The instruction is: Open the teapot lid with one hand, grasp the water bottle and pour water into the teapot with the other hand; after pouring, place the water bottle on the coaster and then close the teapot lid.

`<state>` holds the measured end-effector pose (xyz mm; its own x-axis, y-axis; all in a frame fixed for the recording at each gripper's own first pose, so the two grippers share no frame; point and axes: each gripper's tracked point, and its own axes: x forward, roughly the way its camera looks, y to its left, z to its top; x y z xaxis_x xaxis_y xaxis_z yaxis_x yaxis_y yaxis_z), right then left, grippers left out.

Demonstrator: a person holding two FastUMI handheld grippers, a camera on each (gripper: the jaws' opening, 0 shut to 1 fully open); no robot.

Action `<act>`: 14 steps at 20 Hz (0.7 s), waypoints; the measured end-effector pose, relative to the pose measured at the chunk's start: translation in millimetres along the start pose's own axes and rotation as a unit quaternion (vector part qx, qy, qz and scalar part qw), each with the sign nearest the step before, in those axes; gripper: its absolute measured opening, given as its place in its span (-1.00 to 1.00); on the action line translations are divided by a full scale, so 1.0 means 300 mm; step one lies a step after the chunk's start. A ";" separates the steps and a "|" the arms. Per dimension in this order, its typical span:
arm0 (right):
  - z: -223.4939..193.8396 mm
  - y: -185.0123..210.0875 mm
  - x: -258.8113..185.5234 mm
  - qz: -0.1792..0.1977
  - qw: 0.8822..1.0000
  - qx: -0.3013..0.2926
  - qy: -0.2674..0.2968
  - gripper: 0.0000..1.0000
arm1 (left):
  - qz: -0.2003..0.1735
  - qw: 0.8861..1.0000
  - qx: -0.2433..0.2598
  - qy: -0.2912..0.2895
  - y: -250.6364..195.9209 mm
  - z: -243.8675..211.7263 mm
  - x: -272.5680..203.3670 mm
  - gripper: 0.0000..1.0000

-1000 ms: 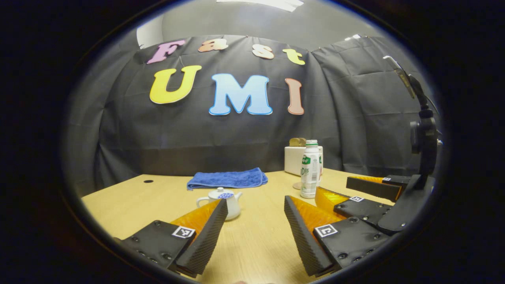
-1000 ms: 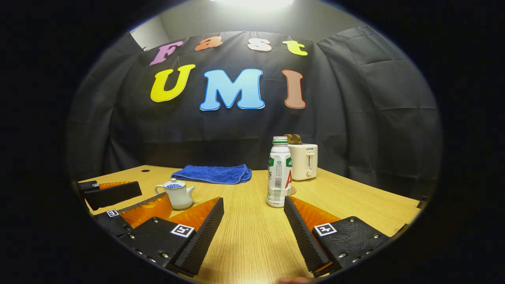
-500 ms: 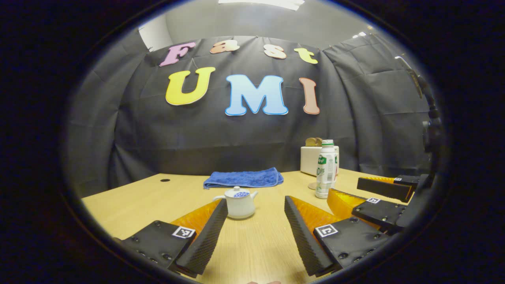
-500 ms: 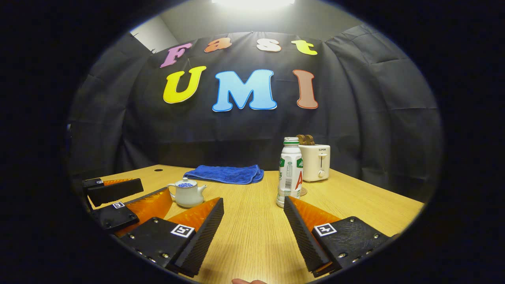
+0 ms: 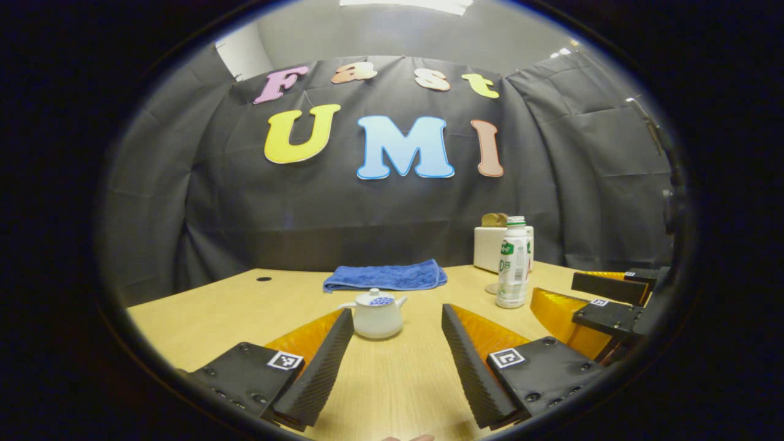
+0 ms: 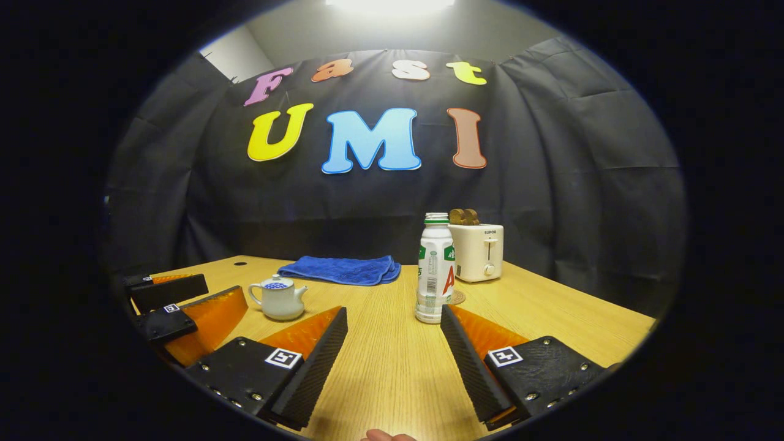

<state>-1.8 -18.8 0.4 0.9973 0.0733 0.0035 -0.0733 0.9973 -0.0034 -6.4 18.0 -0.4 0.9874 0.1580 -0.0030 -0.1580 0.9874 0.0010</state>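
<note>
Left gripper view: the left tongs (image 5: 397, 321) stand apart and empty above the pale wooden surface (image 5: 202, 309), the small white ceramic teapot with a blue-patterned lid (image 5: 375, 313) just beyond the fingertips at 12 o'clock. Its lid is on, its knob small; a grip landing off-centre could likely slip or drag the light pot sideways. The tall white plastic water bottle with a green cap (image 5: 512, 262) stands upright at 2 o'clock, the right tongs near it at 3 o'clock.

Right gripper view: the right tongs (image 6: 394, 318) gape apart, holding nothing, the bottle (image 6: 434, 268) just ahead at 1 o'clock, the round brown coaster (image 6: 456, 297) close behind it. The bottle looks narrow-based; a nudge from 1 finger could topple it toward the cream toaster (image 6: 476, 252) or the folded blue towel (image 6: 340, 269).
</note>
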 end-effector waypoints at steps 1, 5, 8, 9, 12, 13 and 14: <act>0.002 0.002 -0.001 0.000 1.000 -0.001 0.000 0.89 | 0.002 1.000 0.000 0.000 0.002 0.003 0.001 0.99; 0.003 0.000 0.000 0.000 1.000 -0.001 -0.001 0.89 | 0.006 1.000 0.001 -0.001 0.001 0.001 0.002 0.99; -0.002 -0.001 0.002 0.000 1.000 0.000 0.001 0.89 | 0.006 1.000 0.001 0.000 -0.002 -0.005 0.010 0.99; -0.002 -0.003 0.004 -0.002 1.000 0.000 0.002 0.89 | 0.004 1.000 0.002 0.000 -0.002 -0.004 0.012 0.99; -0.004 -0.015 0.009 -0.014 1.000 0.000 0.002 0.89 | -0.016 1.000 0.001 0.002 -0.020 -0.008 0.017 0.99; 0.001 -0.002 0.008 -0.004 1.000 0.000 0.000 0.89 | -0.016 1.000 0.001 0.001 -0.018 -0.003 0.016 1.00; 0.000 0.008 0.011 0.004 1.000 -0.001 0.000 0.90 | -0.010 1.000 0.001 0.001 -0.005 -0.007 0.017 0.99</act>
<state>1.4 -16.2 0.5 0.9968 0.0804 0.0032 -0.0804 0.9967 -0.0057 -1.1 17.3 -2.6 0.9903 0.1385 -0.0050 -0.1385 0.9904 0.0038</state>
